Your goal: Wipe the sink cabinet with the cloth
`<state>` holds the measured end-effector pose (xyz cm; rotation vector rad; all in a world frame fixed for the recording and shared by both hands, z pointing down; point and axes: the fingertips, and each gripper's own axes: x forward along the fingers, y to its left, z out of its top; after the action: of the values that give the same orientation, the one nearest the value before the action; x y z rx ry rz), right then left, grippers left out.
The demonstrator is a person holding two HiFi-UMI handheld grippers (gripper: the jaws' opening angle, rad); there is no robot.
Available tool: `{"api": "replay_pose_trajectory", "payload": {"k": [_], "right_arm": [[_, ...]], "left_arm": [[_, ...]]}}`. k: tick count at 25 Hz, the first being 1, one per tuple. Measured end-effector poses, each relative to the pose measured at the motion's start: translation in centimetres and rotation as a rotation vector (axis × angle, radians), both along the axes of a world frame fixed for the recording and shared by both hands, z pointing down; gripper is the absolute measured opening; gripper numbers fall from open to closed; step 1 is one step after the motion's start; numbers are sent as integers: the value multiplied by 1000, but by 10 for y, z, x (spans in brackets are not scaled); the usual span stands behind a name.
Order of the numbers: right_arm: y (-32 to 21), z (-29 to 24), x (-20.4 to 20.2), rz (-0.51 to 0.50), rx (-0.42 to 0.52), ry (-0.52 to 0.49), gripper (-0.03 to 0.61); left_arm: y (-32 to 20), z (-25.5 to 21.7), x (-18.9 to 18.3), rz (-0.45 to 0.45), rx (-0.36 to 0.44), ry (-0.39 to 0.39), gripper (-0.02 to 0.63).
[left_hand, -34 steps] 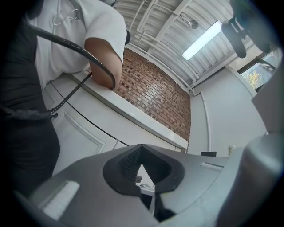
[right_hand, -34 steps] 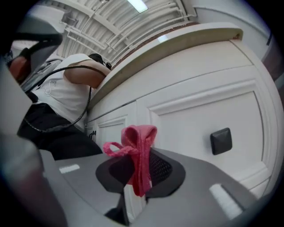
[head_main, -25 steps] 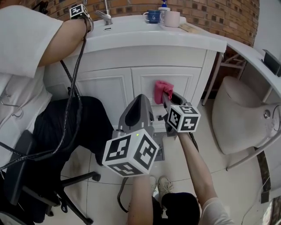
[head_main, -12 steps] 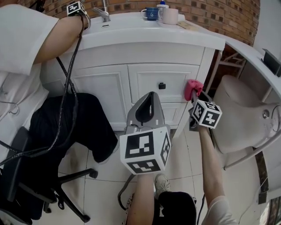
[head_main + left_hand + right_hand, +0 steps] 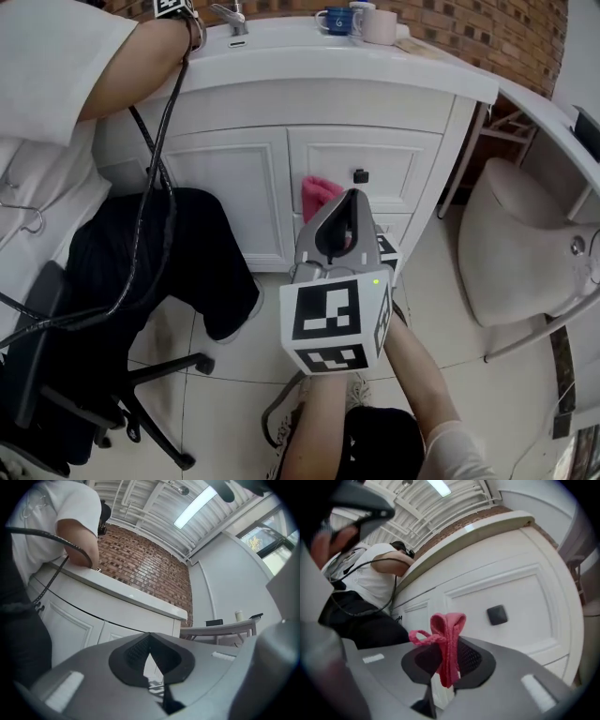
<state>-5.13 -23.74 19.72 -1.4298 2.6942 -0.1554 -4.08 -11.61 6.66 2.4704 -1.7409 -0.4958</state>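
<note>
1 pink cloth (image 5: 449, 630) (image 5: 320, 192), bunched and pinched between the jaws of the right gripper (image 5: 446, 667), held up at the front of the white sink cabinet (image 5: 234, 187), just left of its 1 black square knob (image 5: 361, 175); can't tell if cloth touches the panel. In head view the right gripper is mostly hidden behind the left gripper (image 5: 347, 211), whose jaws are together w/ nothing between them. 2 mugs on the countertop: 1 blue mug (image 5: 335, 19), 1 white mug (image 5: 380, 26). Another person (image 5: 47, 66) sits at left on a black office chair (image 5: 56, 375), arm on the counter.
</note>
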Motion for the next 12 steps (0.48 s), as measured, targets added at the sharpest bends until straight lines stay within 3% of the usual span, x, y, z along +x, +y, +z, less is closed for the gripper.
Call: {"api": "replay_pose_trajectory", "payload": {"k": [3,7,10,12], "right_arm": [[-13,18,-13,-6,-20,15,58],[-30,37,-6,47,-41,33,58],[-37,41,28,136,-50,25,58],[-38,39,76,237,-52,17,58]], "left_arm": [[1,-2,-10,-31,6,-12,15],[0,-6,-20,-18,2,36,15],[-3,-6,-24,-23,-9,73,15],[-4,-5,-23,-17,-16,99,15]]}}
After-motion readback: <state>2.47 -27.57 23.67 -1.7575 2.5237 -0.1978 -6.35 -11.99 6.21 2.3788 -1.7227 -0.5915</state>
